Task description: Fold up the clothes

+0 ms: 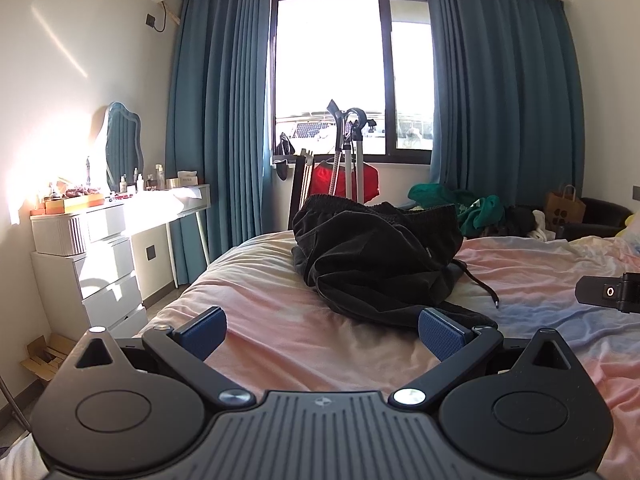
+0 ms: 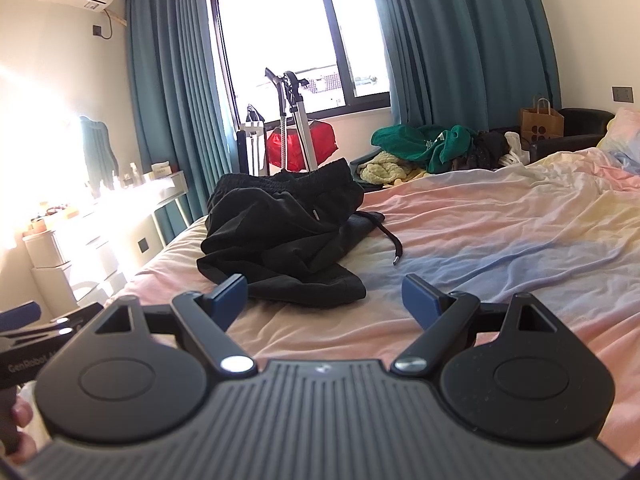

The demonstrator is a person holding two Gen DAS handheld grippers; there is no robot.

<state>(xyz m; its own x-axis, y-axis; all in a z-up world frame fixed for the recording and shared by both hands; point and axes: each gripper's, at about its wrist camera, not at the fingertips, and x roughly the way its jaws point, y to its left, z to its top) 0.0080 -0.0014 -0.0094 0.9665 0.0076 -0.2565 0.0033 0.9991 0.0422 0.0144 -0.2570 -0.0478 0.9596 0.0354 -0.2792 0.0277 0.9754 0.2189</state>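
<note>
A: Left gripper (image 1: 322, 330) and right gripper (image 2: 324, 302) noted wide open, nothing held, hovering over the bed (image 2: 500, 232).

B: Black shorts (image 1: 372, 256) lie crumpled mid-bed, untouched. Spreading flat judged pending; waistband grasp required first.

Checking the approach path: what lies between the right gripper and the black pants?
Only bare bedsheet separates the open right gripper from the black pants, per the right wrist view.

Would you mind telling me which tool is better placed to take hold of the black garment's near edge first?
Left, probably. The left tool is open with the black garment reaching its right pad. The right tool, also open, has the garment off to its left, mostly bare bed sheet ahead.
</note>
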